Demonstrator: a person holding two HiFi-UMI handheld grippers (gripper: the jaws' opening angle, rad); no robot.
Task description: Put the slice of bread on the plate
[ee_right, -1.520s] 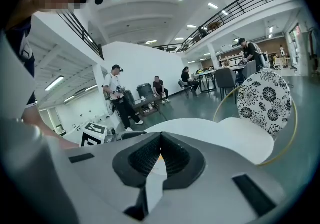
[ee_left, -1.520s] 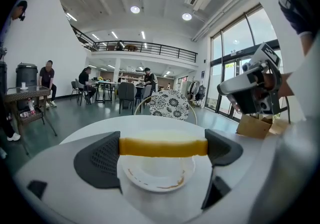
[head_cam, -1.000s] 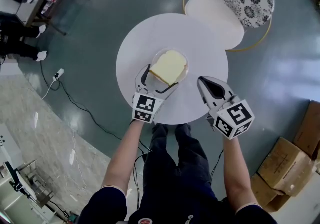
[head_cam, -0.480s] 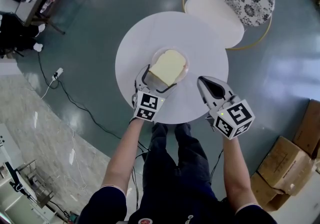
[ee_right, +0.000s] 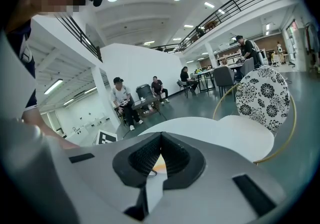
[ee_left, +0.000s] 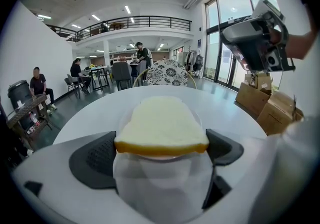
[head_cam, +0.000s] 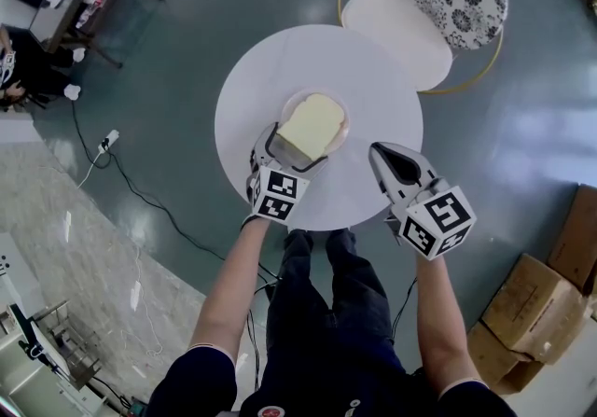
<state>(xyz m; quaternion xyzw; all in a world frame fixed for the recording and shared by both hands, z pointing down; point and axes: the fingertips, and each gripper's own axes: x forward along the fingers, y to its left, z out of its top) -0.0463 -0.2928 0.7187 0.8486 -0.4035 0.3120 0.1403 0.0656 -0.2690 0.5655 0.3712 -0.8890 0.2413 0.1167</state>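
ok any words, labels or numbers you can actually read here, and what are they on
No readable text in any view.
left marker cube, right marker cube: black-and-white square patterns only, no letters or digits.
cardboard boxes: no legible print.
emblem on the person's shirt: too small to read.
slice of bread, plate: unmarked.
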